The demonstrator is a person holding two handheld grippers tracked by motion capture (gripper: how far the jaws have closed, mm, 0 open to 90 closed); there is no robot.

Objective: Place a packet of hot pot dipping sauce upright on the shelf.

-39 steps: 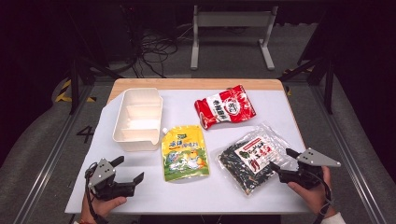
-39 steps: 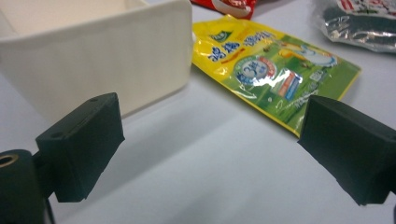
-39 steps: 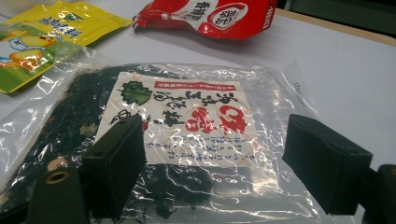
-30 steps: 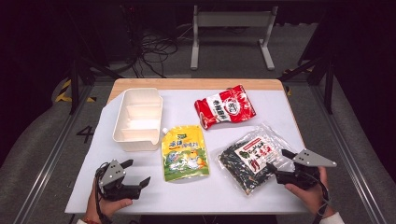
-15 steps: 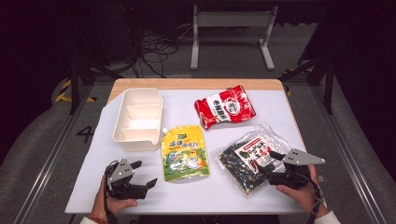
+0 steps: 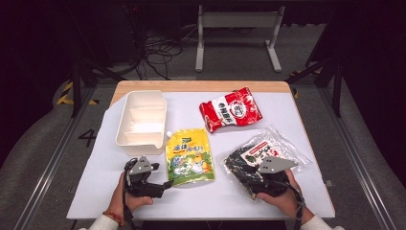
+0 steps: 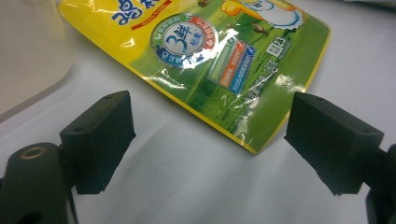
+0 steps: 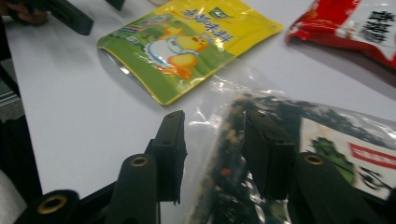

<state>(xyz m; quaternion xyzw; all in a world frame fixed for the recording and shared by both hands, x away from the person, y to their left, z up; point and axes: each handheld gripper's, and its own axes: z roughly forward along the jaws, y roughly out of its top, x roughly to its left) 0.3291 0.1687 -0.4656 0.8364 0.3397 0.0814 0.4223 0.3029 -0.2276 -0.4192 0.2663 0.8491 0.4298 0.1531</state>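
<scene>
Pouches lie spread before us on the white table. At the near left we hold the left gripper with its jaws set wide apart, low over the bare table, and they grip nothing. In the left gripper view the near corner of the yellow-green pouch sits between and just beyond the two black pads, not touching either. In the high view that pouch lies flat near the middle of the table, its spout corner pointing toward the white tray, which stands at the far left with its dividers showing.

At the near right we hold the right gripper over the near left edge of the clear bag of dark dried food. In the right gripper view the jaws stand narrow, one on each side of the bag's edge: the clear film runs into the gap between them, and one pad lies over the dark contents. We cannot tell from these views whether the pads already press the plastic or just frame it.

The red packet lies at the far right of the table, well apart from both grippers. In the right gripper view we also see it beyond the bag, with the yellow-green pouch to the left.
</scene>
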